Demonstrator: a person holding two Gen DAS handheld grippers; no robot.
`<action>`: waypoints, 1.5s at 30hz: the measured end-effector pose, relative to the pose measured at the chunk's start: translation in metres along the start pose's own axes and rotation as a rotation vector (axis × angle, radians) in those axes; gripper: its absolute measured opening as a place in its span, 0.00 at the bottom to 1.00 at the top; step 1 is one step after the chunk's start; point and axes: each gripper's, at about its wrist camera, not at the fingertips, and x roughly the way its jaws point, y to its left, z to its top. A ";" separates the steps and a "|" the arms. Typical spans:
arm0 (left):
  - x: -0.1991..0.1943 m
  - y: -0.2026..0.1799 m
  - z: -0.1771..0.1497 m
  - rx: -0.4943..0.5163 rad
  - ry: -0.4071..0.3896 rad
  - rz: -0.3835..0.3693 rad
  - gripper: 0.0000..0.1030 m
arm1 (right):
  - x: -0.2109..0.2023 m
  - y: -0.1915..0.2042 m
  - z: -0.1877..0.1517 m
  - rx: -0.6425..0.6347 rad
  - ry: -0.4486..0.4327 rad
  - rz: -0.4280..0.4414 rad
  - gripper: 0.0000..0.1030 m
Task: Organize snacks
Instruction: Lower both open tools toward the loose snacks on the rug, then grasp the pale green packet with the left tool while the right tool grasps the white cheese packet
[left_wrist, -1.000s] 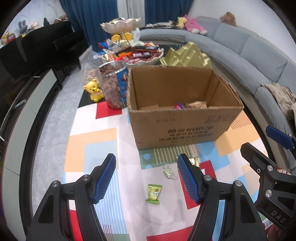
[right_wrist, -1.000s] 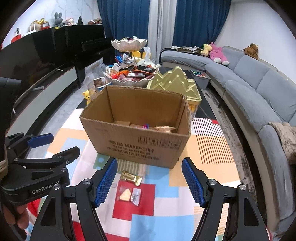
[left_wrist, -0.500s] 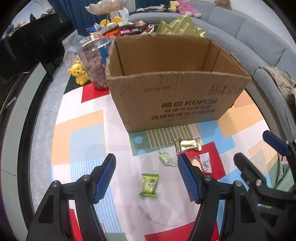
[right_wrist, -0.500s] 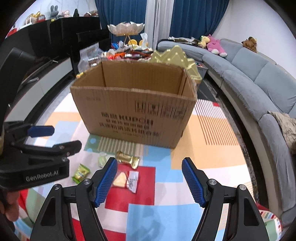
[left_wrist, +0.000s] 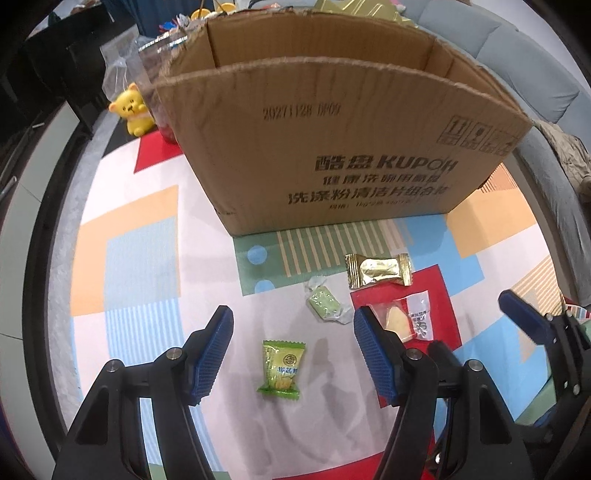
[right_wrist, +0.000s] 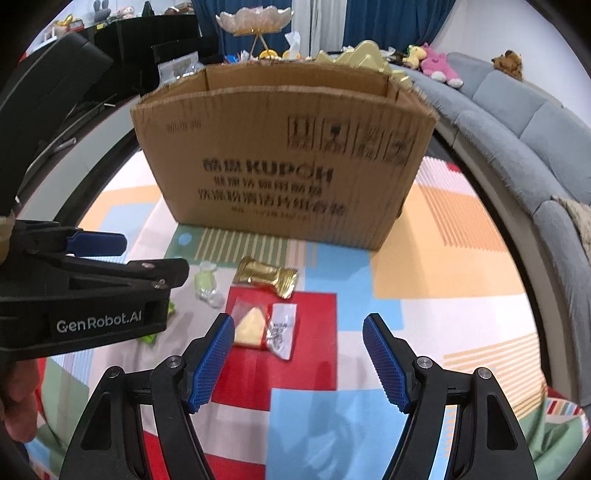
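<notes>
- The left gripper (left_wrist: 291, 356) hangs low over a mat (left_wrist: 140, 258) with bright colour blocks. Its blue pads are apart and hold nothing.
- A green snack packet (left_wrist: 281, 369) lies flat on the mat between those pads. They do not touch it.
- The right gripper (right_wrist: 299, 360) is close beside the left one. Its pads are apart too, with nothing between them.
- A clear packet with a yellow wedge (right_wrist: 264, 326) lies on a red square of the mat, just past the right gripper's left pad.
- A gold wrapped snack (right_wrist: 267, 280) lies a bit further on, near the box.
- A pale green candy (left_wrist: 325, 305) in a clear wrapper lies to the left of the gold one.
- A big cardboard box (left_wrist: 332, 147) with its top open stands behind all four snacks.
- A yellow toy bear (left_wrist: 133, 109) sits by the box's left side.
</notes>
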 end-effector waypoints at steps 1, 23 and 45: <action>0.002 0.000 0.000 -0.002 0.004 -0.004 0.65 | 0.003 0.001 -0.001 0.002 0.006 0.002 0.71; 0.043 0.003 0.001 -0.093 0.058 -0.076 0.47 | 0.044 0.013 -0.015 0.027 0.073 0.026 0.71; 0.056 0.001 -0.002 -0.112 0.057 -0.063 0.22 | 0.065 0.008 0.000 0.054 0.058 0.045 0.71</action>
